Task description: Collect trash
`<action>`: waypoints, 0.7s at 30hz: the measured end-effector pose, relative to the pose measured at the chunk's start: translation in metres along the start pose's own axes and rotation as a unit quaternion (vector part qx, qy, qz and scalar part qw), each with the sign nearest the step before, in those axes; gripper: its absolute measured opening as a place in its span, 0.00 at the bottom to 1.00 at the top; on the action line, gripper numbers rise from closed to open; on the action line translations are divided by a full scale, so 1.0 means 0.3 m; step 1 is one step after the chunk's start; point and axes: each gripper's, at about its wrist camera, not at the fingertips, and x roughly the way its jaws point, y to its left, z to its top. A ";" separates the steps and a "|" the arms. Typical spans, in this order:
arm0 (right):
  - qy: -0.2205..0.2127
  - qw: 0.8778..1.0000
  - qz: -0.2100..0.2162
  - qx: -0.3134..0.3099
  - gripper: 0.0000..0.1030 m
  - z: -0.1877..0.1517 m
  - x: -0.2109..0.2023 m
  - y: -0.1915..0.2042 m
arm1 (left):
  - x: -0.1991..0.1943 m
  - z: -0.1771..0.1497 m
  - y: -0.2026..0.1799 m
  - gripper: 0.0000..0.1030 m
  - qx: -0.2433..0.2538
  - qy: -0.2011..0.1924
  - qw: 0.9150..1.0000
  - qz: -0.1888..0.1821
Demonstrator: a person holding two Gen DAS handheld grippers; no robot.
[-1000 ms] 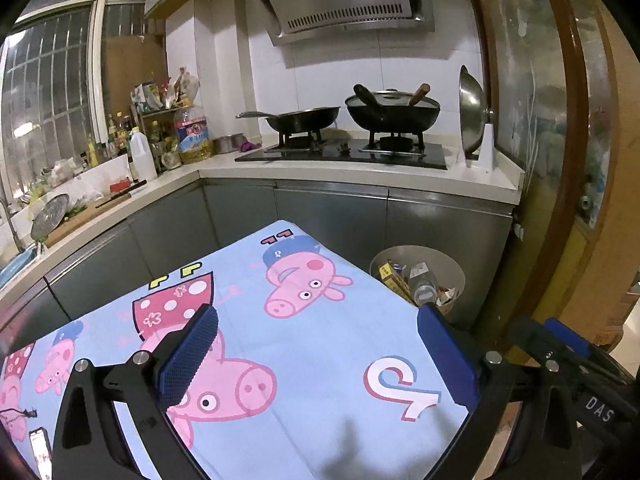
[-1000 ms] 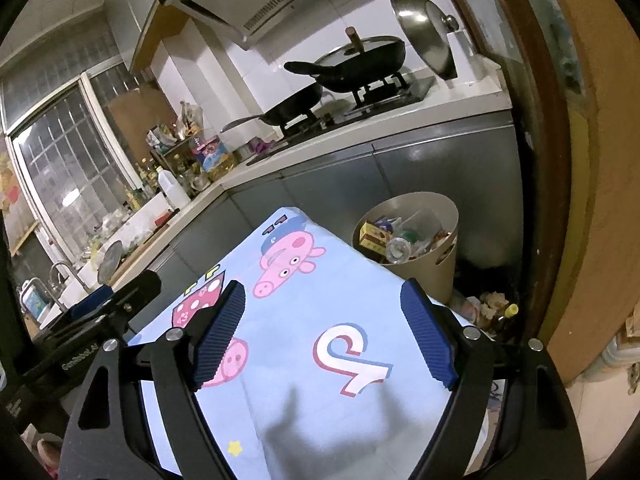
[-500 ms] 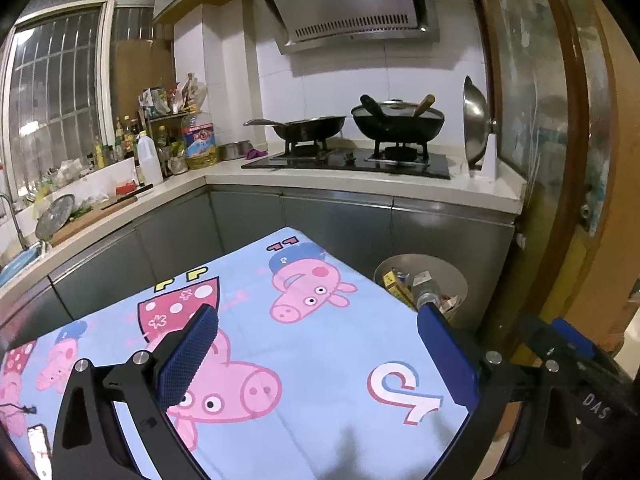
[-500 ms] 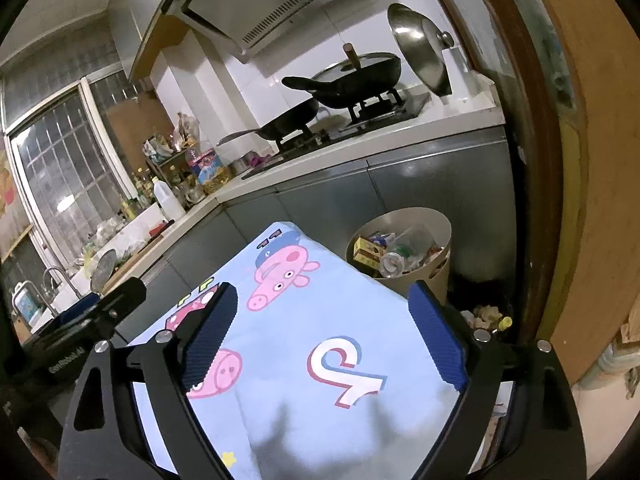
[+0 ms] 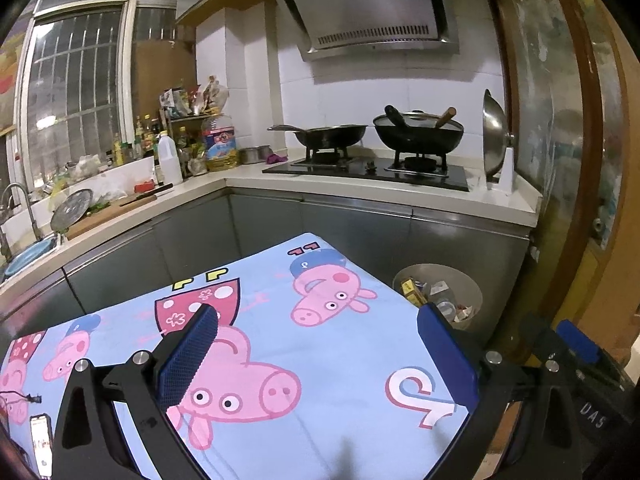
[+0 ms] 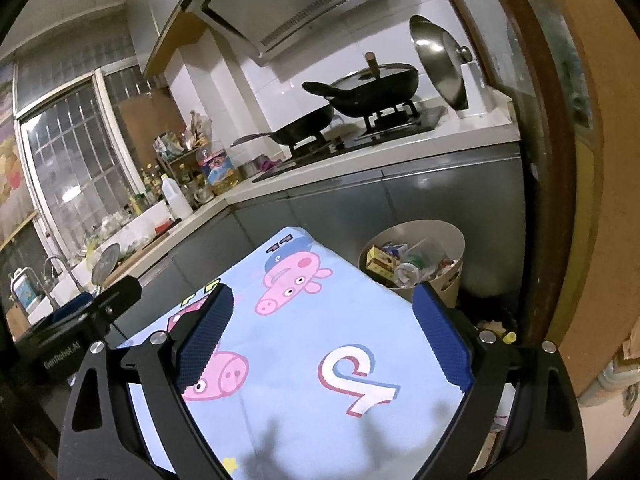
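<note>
Hovering over the cartoon-pig cloth [image 5: 340,360], left tool [image 5: 316,352] stood wide, gripping nothing. Right tool [image 6: 324,336] just widened, likewise empty; "GenRobot.AI" and "DAS" readable on housings. Trash sat in bin [image 6: 452,240] beyond worktop.

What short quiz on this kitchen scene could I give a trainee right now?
1. True or false: the right claw holds trash.
2. Where is the trash bin? A: past the table's far corner, on the floor. B: on the stove.
3. What pattern covers the tablecloth?

Key: 1 false, both claws stand open and empty, the right one's jaws having just been opening. 2 A. 3 pink cartoon pigs on light blue.
</note>
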 end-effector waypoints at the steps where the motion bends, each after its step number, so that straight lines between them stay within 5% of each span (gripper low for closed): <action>1: 0.000 1.000 0.000 -0.001 0.87 0.000 0.000 0.002 | 0.000 0.000 0.003 0.96 -0.001 0.000 1.000 0.000; 21: 0.001 1.000 0.003 0.003 0.87 0.003 -0.011 -0.001 | -0.074 0.009 -0.010 0.96 -0.001 -0.035 0.999 0.011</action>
